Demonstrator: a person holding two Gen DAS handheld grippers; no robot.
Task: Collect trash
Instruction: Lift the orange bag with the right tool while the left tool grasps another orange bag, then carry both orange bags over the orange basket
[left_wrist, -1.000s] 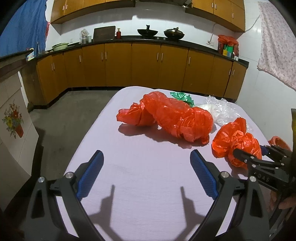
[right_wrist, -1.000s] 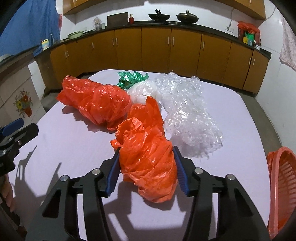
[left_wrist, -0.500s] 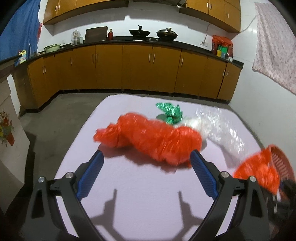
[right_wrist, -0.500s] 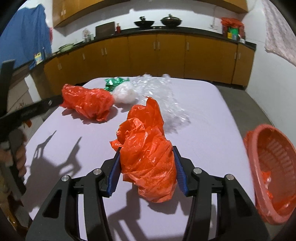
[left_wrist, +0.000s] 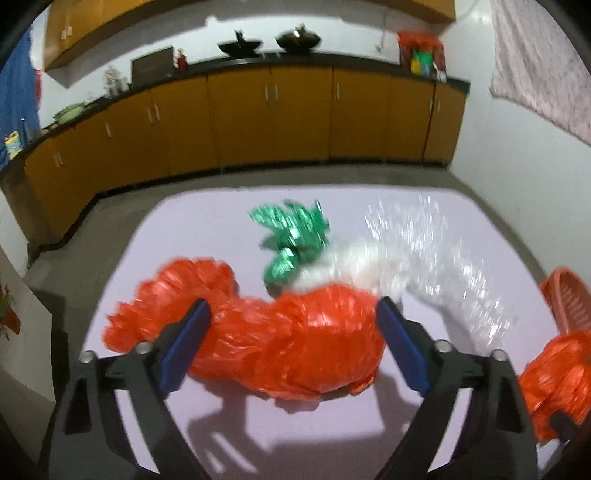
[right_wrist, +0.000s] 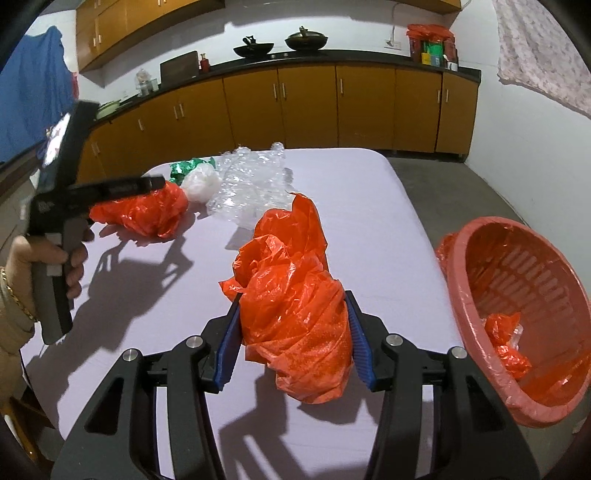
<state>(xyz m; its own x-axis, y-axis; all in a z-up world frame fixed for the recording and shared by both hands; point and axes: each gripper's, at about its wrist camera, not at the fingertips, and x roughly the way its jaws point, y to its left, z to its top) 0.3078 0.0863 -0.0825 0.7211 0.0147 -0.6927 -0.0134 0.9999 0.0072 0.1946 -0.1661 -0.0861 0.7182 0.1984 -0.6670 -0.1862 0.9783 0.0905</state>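
Note:
A long crumpled red bag (left_wrist: 295, 343) lies on the lilac table (left_wrist: 207, 417). My left gripper (left_wrist: 291, 306) straddles it and its jaws are closing, the blue pads (left_wrist: 184, 343) level with the bag's sides but not visibly squeezing. In the right wrist view that gripper (right_wrist: 155, 182) shows side-on over the same bag (right_wrist: 147, 214). My right gripper (right_wrist: 291, 306) is shut on a second red bag (right_wrist: 295, 314), lifted near the red basket (right_wrist: 458, 273). That held bag (left_wrist: 554, 384) shows at the left wrist view's right edge.
Green foil (left_wrist: 291, 236), a white wad (left_wrist: 354, 258) and clear plastic wrap (left_wrist: 443, 266) lie behind the long bag. The basket holds a red liner and some red scraps (right_wrist: 506, 350). A person's hand (right_wrist: 48, 258) grips the left tool. Orange cabinets (right_wrist: 306, 107) line the far wall.
My left gripper moved forward from bare tabletop until its fingers flank the long red bag, and its jaws narrowed. My right gripper carried its bag rightward, bringing the basket into fuller view.

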